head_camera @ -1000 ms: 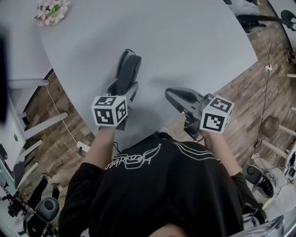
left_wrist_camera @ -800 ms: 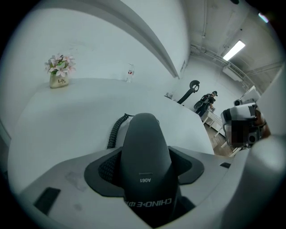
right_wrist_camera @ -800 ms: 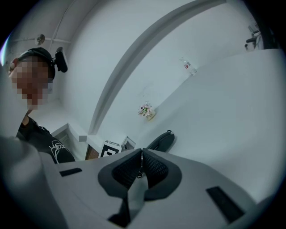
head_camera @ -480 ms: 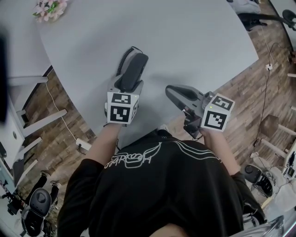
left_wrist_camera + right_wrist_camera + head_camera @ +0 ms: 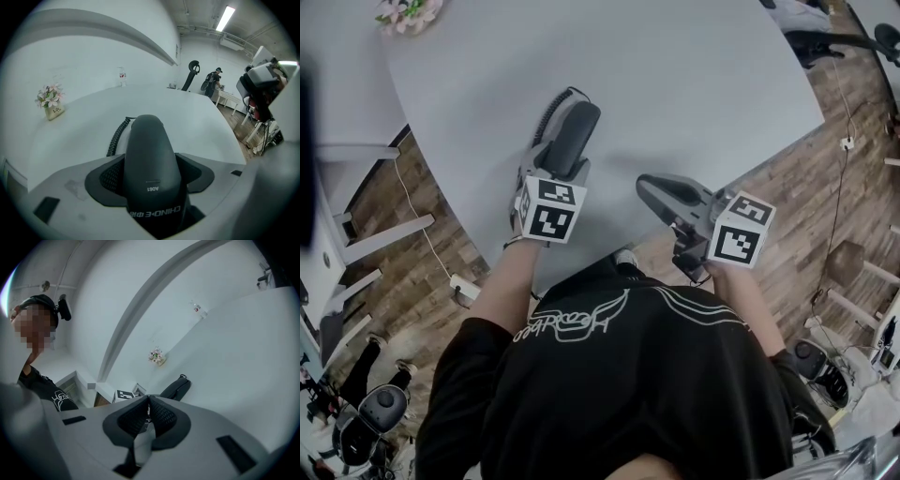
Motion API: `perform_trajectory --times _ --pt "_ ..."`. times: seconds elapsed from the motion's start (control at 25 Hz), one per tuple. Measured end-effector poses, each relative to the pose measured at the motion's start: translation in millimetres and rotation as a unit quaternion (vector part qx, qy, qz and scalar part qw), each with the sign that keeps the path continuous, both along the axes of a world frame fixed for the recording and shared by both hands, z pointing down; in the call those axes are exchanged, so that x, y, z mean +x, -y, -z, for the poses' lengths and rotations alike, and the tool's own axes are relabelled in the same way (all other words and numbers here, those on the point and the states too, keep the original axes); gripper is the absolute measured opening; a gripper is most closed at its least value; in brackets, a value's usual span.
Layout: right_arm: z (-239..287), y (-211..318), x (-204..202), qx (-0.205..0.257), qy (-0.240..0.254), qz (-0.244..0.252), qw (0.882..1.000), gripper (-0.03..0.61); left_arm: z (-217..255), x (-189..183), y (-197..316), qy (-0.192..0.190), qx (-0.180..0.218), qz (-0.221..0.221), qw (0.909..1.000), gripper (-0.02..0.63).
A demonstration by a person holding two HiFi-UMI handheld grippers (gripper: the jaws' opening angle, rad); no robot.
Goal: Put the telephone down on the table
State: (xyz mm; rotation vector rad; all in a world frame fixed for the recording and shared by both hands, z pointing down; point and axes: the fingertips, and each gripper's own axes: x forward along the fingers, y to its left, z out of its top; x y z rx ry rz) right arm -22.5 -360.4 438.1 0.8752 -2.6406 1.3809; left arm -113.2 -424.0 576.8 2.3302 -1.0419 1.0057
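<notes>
**Handset clamped in left hand-held gripper, over near-left part of worktop**

- Left hand-held gripper [image 5: 152,190]: jaws closed on the telephone handset [image 5: 149,150], pads on both its sides, gripping the near end. Handset points far, slightly right. Coiled cord [image 5: 117,136] trails off its far-left side onto the worktop [image 5: 694,84].
- Handset [image 5: 572,139] sits above the worktop, near the left edge. Can't tell whether it touches the surface.
- Right hand-held gripper [image 5: 148,414]: jaws together, nothing between them. It's at the worktop's near edge [image 5: 664,192], well apart from the handset, to its right.
- Open room: wide bare worktop far and right of the handset. Only other item is the flowers [image 5: 411,11] at the far-left corner, well clear.
- Edges: left edge runs diagonally close beside the left gripper; beyond it is wooden floor [image 5: 422,253].
</notes>
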Motion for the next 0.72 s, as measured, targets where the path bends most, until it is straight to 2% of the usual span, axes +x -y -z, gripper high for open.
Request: perform_trajectory --times 0.2,0.4,0.52,0.72 --pt "0 -14 9 -0.001 0.0 0.003 1.0 0.04 7 -10 1 -0.017 0.022 0.015 0.9995 0.313" --pt "2 -31 27 0.005 -0.007 0.004 1.0 0.04 27 -26 -10 -0.061 0.026 0.059 0.9961 0.314" --pt "0 -38 29 0.01 -0.012 0.006 1.0 0.04 39 -48 -17 -0.088 0.033 0.107 0.9898 0.314" --pt "28 -83 49 0.042 -0.019 0.012 0.999 0.04 101 -47 -73 -0.157 0.059 0.161 0.9727 0.314"
